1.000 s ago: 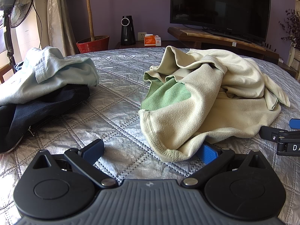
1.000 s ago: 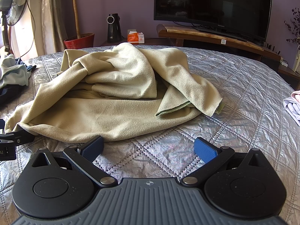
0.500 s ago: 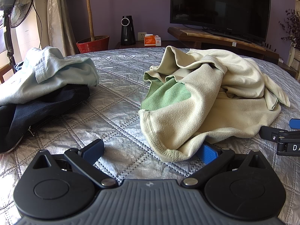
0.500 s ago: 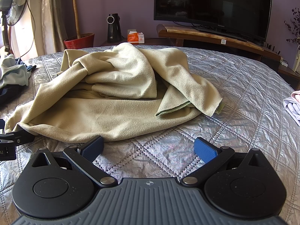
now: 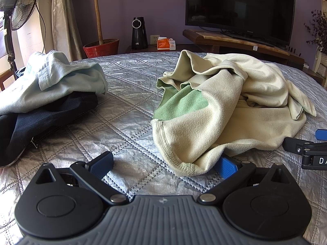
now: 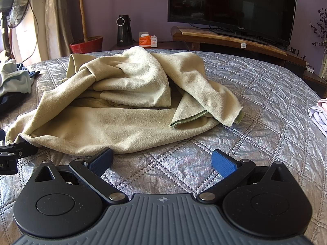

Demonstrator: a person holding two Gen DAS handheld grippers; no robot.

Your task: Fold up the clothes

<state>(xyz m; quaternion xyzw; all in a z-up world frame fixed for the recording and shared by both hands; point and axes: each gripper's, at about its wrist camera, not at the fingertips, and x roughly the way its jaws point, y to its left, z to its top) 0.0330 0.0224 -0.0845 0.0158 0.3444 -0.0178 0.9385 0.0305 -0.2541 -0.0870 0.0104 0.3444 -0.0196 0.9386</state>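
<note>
— Grippers first: what are both doing, and why there?

— Left gripper (image 5: 166,163) and right gripper (image 6: 162,160) rest spread wide, holding nothing, low on the silver quilted bedspread (image 6: 265,94), flanking the crumpled beige fleece garment (image 6: 122,110) at its near hem.

— And the hem?

— It drapes over one left fingertip (image 5: 226,165), likely set for pinching.

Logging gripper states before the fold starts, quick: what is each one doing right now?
Left gripper: open, holding nothing; the cream fleece garment drapes over its right finger.
Right gripper: open, holding nothing.
</note>
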